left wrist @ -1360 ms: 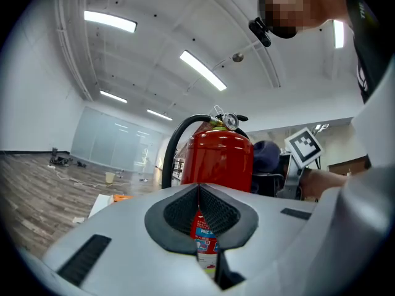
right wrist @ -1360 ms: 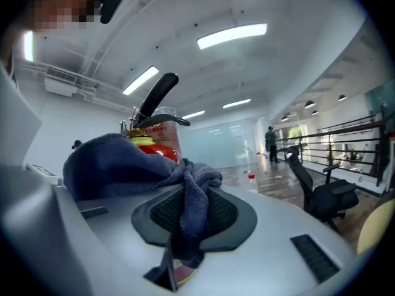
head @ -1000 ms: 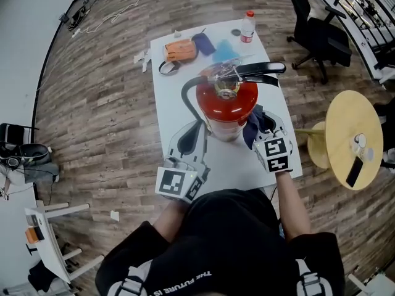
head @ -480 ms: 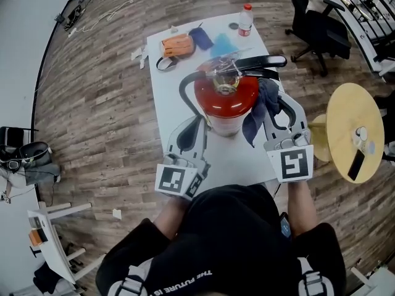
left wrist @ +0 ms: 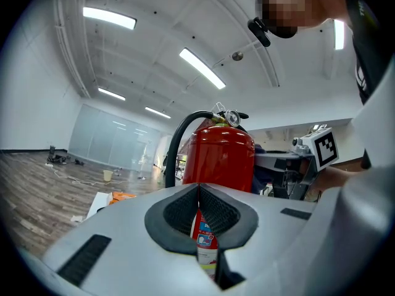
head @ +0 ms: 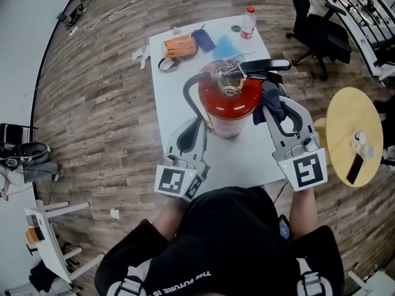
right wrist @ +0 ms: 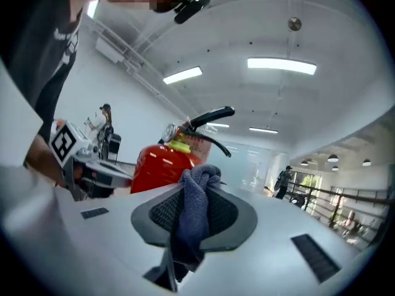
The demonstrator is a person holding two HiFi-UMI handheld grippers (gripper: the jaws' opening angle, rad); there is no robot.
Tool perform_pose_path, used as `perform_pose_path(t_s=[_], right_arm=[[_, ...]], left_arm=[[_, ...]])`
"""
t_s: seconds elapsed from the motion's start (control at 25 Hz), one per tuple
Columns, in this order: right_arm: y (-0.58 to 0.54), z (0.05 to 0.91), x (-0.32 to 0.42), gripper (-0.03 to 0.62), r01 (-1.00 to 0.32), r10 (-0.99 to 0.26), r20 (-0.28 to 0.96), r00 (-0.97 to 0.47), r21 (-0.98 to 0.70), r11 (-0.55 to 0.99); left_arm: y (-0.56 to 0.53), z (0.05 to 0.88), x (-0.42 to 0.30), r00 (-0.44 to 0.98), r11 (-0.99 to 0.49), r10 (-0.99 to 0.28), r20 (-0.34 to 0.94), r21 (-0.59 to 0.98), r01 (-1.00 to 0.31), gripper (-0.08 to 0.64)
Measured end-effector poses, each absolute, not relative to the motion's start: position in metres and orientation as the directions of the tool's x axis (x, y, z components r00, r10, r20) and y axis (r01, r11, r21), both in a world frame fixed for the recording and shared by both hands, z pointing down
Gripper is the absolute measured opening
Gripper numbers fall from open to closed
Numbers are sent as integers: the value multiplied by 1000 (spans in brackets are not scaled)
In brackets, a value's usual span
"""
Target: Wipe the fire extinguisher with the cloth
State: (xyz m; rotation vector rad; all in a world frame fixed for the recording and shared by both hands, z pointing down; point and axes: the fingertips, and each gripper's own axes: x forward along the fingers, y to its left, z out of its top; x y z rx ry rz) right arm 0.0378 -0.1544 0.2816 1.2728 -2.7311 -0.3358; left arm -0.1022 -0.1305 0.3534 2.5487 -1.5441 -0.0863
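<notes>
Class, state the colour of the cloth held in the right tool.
The cloth is dark greyish blue, clearest in the right gripper view.

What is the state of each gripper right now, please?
Left gripper: closed, holding nothing.
Right gripper: closed on the blue cloth.

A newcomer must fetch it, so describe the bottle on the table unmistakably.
Find the white table with the red fire extinguisher standing on it. At its far right corner, beyond the extinguisher, stands the bottle. It alone is upright, clear and red-capped; the blue item and orange item nearby lie flat.
</notes>
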Motion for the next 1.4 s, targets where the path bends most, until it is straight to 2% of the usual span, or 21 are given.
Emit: perform_pose_path(t_s=[0.12, 0.2, 0.36, 0.44, 0.52, 0.6, 0.76, 0.88, 0.96, 1.04, 1.24, 1.32, 1.4], right_arm=[[-149, 282, 43, 78, -724, -721, -67, -690, 98, 683], [-157, 306, 44, 78, -725, -723, -57, -688, 25, 688], [-163, 400, 44, 78, -753, -743, 124, -658, -89, 652], [-159, 439, 42, 78, -763, -734, 221, -643, -96, 639], [-157, 445, 39, 78, -769, -734, 255, -629, -68, 636], [-155, 409, 38, 78, -771, -754, 205, -624, -5, 637], [-148, 284, 36, 78, -771, -767, -74, -637, 78, 633], [-147, 255, 33, 78, -793, -783, -140, -606, 176, 583], [-148, 273, 36, 78, -806, -793, -145, -591, 119, 579], [-150, 314, 40, 78, -814, -811, -72, -581, 53, 579], [-153, 458, 37, 78, -806, -766, 268, -585, -82, 587], [-150, 467, 36, 78, -809, -762, 291, -578, -85, 581], [-148, 441, 35, 78, -812, -780, 246, -575, -55, 581]], left_arm=[[-131, 353, -99, 474, -463, -880, 30, 167, -871, 23], [-132, 355, -97, 477, -466, -879, 31, 166, -869, 23], [-130, 357, -92, 487, -476, -872, 34, 169, -863, 23], [-129, 358, -90, 494, -482, -869, 34, 170, -860, 23], [-129, 358, -88, 500, -487, -866, 35, 170, -856, 23], [-128, 357, -88, 501, -490, -865, 33, 168, -856, 23], [-129, 355, -86, 505, -494, -863, 27, 165, -854, 23], [-129, 354, -85, 504, -493, -863, 23, 171, -853, 23], [-128, 354, -86, 505, -494, -863, 25, 172, -852, 23], [-128, 354, -85, 508, -497, -861, 29, 168, -852, 23], [-129, 357, -86, 506, -494, -862, 31, 172, -852, 23], [-129, 356, -86, 506, -494, -862, 34, 173, -852, 23], [-128, 357, -86, 508, -495, -860, 39, 173, -852, 23]])
